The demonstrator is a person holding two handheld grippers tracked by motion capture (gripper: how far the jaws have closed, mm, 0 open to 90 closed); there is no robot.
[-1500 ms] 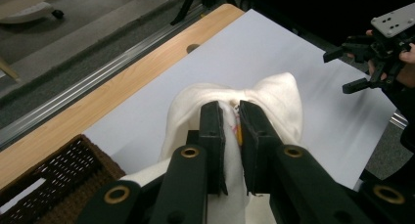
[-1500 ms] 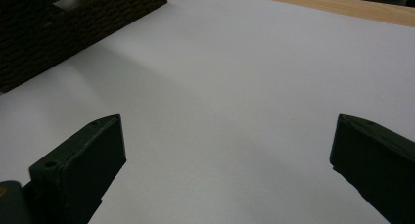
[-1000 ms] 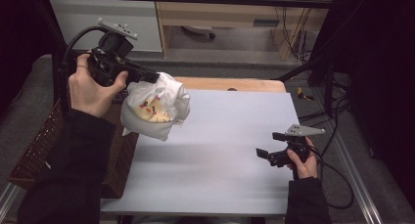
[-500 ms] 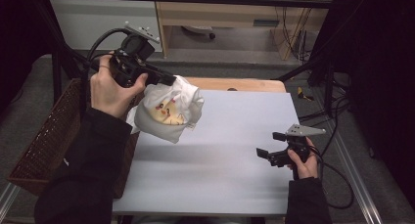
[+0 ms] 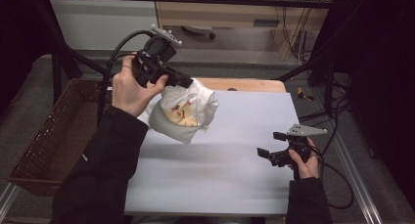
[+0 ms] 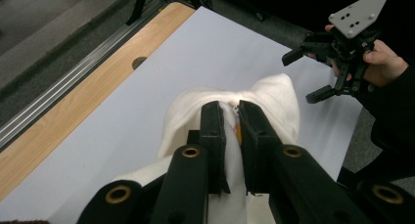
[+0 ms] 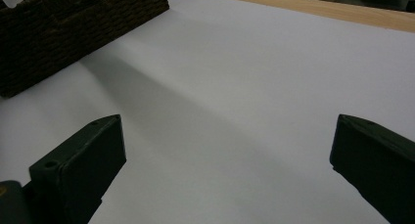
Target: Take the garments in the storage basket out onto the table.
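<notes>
— What do I have nearest me on the table?

— Your right gripper (image 5: 270, 145), low at the near right edge of the white table (image 5: 244, 175). Its jaws stand wide apart with nothing between them; in the right gripper view they frame bare tabletop (image 7: 244, 87). Your right hand (image 5: 306, 160) wraps its handle, and the grey three-cornered plate sits on top.

— And the cloth?

— You hold it in your left gripper (image 5: 188, 82), lifted off the table over its far left part, above its own soft shadow. The left gripper view shows both jaws pinched tight on a gathered fold of the white cloth (image 6: 274, 94), which bunches up between them and falls away on either side.

— How does it look?

— From the high view, the white cloth (image 5: 183, 114) hangs as a rounded, crumpled bundle below the jaws. A pale yellow patch with small red marks shows on its front; you cannot make out the print. A short corner trails at its lower right.

— What lies beyond?

— The dark woven basket (image 5: 54, 136) sits off the table's left side, just beside your left sleeve. In the right gripper view, the basket (image 7: 73, 33) stands at the far left. A strip of wooden edge (image 5: 244, 83) runs along the table's far side.
</notes>
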